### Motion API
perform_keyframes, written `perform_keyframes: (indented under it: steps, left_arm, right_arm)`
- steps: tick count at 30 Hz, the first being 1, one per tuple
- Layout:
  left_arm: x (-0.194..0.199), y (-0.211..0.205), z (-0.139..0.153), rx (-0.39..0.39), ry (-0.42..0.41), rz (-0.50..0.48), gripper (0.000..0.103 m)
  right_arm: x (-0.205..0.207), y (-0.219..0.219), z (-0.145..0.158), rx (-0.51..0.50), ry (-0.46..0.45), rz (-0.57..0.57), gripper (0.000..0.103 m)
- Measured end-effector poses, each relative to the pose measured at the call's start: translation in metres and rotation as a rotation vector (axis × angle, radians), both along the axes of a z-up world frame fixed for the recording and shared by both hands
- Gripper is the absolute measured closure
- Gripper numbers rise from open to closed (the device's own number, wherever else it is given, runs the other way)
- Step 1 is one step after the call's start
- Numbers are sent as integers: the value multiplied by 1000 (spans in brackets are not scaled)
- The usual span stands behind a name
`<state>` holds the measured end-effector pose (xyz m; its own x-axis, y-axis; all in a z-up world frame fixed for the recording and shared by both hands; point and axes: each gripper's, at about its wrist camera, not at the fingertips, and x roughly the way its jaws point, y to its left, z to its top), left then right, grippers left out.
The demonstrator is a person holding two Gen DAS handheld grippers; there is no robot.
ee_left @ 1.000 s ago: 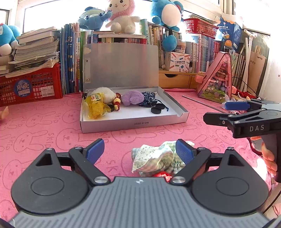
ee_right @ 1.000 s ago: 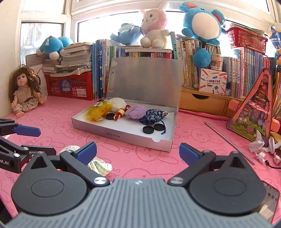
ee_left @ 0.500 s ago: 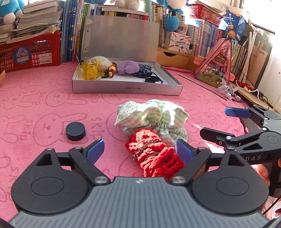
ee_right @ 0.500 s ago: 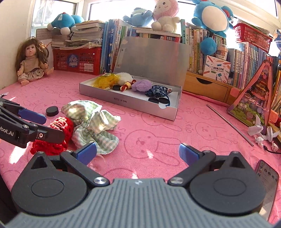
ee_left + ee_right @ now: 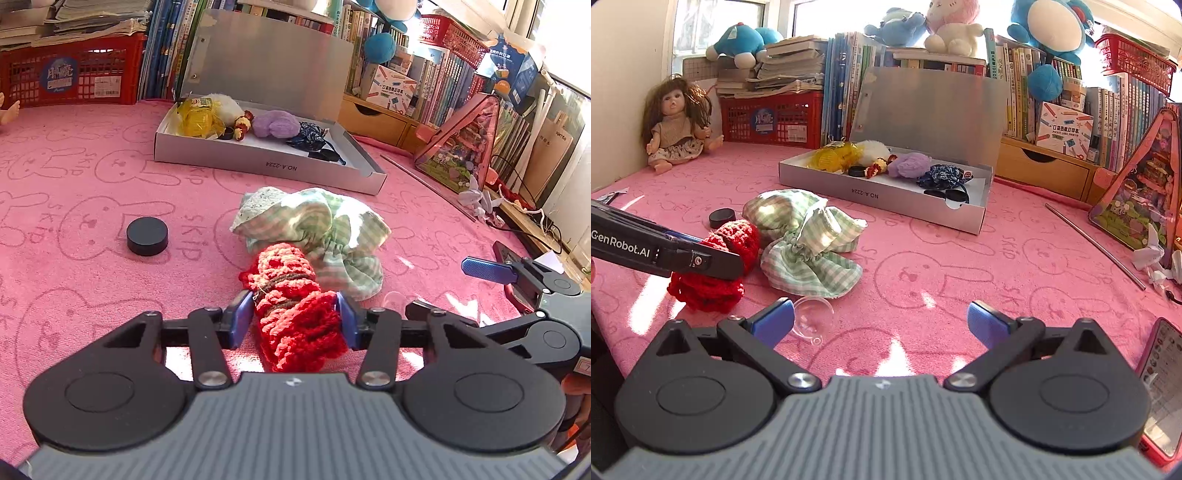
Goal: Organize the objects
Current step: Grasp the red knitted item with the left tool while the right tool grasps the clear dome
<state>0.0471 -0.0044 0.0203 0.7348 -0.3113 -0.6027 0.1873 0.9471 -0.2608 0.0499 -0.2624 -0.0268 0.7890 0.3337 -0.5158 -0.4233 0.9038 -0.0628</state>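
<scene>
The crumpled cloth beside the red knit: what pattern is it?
Green-and-white gingham cloth, clearest in the right wrist view.

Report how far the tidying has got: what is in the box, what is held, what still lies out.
Done: the open grey box already holds several small items. In hand: the left gripper is closed on the red knitted piece; the right gripper is open, holding nothing. Left on the mat: the green checked cloth, black disc and clear dome.

Harsh window backlight, fisheye-bent edges
</scene>
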Motion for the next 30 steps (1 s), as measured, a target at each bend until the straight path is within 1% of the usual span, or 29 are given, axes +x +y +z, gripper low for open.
perform_keyframes:
  steps: [3,6,8,10,13,14,17,19,20,21,22,23,25,28,30]
  left_arm:
    - [-5,-1,5,63,-32,1,54]
    - [-9,1,8,101,-55,5,55]
    - [-11,4,8,133,-67,8,55]
    - [-12,5,7,156,-67,14,54]
    - [-14,8,4,161,-64,21,53]
    - [-15,9,4,162,-65,24,51]
    - [-16,7,4,168,-79,34,46]
    - [-17,6,5,176,-89,39,42]
    - [-17,6,5,177,-89,43,40]
    - [-16,5,5,177,-83,46,38]
    - [-15,6,4,174,-74,52,38]
    - [-14,7,3,167,-61,57,37]
    - [-11,8,-1,147,-28,60,37]
    - [-10,9,-5,126,-15,76,37]
    - [-12,7,-5,133,-26,73,39]
  right_arm:
    - [-3,4,0,18,4,29,0]
    - [-5,10,-2,18,7,42,0]
    - [-6,14,-3,11,7,53,2]
    - [-8,19,-3,2,8,61,9]
    - [-12,23,-5,-4,13,77,15]
    - [-13,25,-5,-4,11,80,17]
    - [-15,27,-6,-4,13,86,25]
    - [-15,27,-6,-3,14,82,35]
    - [-15,28,-7,-2,19,80,38]
    - [-14,28,-7,0,26,81,44]
    - [-13,29,-8,4,35,78,48]
    - [-13,29,-9,9,41,76,49]
    - [-14,31,-10,14,45,70,61]
    - [-15,32,-11,20,38,63,71]
    - [-16,32,-9,28,31,62,71]
